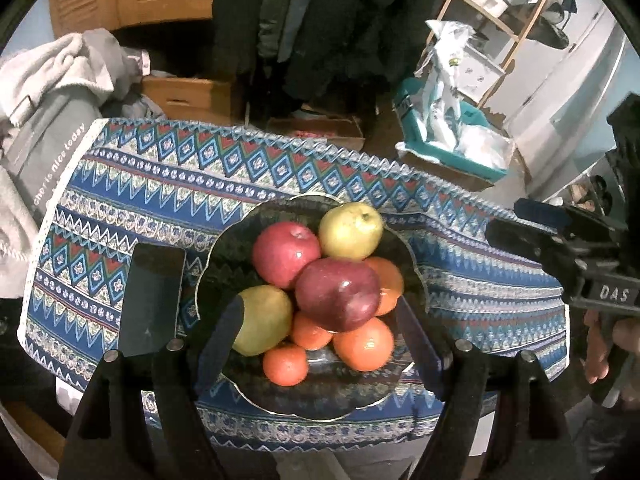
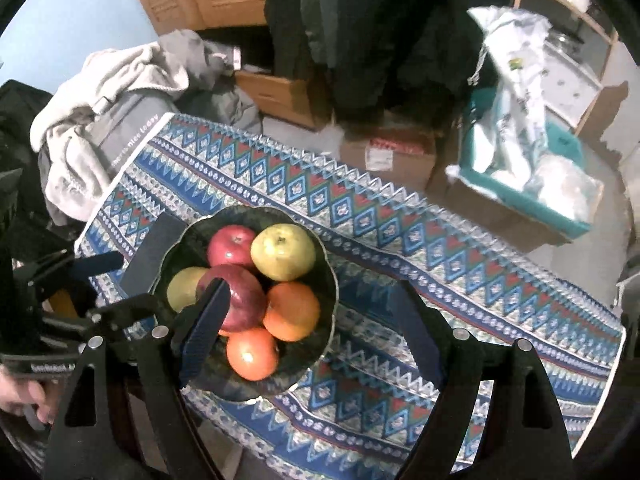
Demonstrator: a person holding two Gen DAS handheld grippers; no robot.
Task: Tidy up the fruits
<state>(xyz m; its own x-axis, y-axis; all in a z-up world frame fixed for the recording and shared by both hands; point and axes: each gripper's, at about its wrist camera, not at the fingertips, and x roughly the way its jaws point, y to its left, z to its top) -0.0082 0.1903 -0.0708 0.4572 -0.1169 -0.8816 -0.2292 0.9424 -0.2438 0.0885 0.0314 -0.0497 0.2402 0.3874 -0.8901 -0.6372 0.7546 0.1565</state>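
**Fruit piled in the dark bowl, both grippers hanging empty above it**

A blue patterned tablecloth (image 1: pixel 120 184) covers the table, its zigzag border running along the far edge. On it sits a dark scalloped bowl (image 1: pixel 224 248) with a thin pale rim, and just to its left lies a flat black rectangular object (image 1: pixel 154 280), touching or nearly touching the rim.

The bowl holds all the fruit in one heap: a dark red apple (image 1: pixel 338 294) on top, a lighter red apple (image 1: pixel 285 254) behind it, a yellow-green apple (image 1: pixel 351 230) at the back, another yellow-green fruit (image 1: pixel 266 318) at the front left, and several oranges (image 1: pixel 364 344) around the front and right.

The left gripper (image 1: pixel 320 344) hangs over the bowl with its jaws apart and nothing between them. The right gripper (image 2: pixel 316 334) is likewise spread and empty, over the bowl's right edge and the cloth.
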